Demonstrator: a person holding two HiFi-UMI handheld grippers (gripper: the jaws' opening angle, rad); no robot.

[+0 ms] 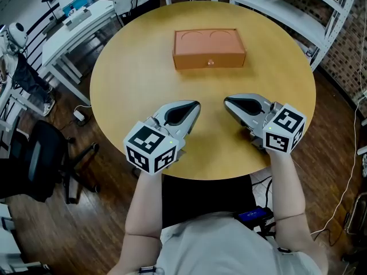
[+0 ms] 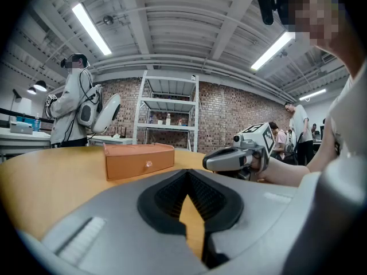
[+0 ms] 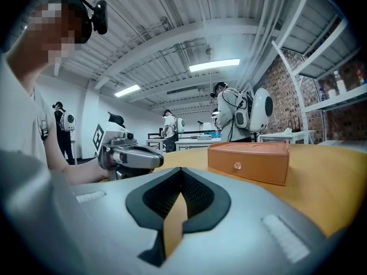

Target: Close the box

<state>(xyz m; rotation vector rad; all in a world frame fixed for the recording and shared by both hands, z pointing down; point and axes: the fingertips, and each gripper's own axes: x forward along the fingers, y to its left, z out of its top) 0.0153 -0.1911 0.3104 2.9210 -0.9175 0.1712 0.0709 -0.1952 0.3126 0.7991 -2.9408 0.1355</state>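
An orange box (image 1: 209, 48) with its lid down and a small knob on its front face sits at the far middle of the round wooden table (image 1: 126, 85). Both grippers rest low near the table's front edge, well short of the box. My left gripper (image 1: 196, 104) is shut with nothing in it, its tips pointing towards the box (image 2: 137, 159). My right gripper (image 1: 226, 101) is shut and empty too, a hand's width to the right of the left one. The right gripper view shows the box (image 3: 249, 160) ahead to the right and the left gripper (image 3: 129, 156) to the left.
A black office chair (image 1: 34, 159) stands on the floor to the left of the table. White workbenches (image 1: 74, 24) are at the back left and a metal shelving rack (image 1: 309, 16) at the back right. Several people stand in the room behind.
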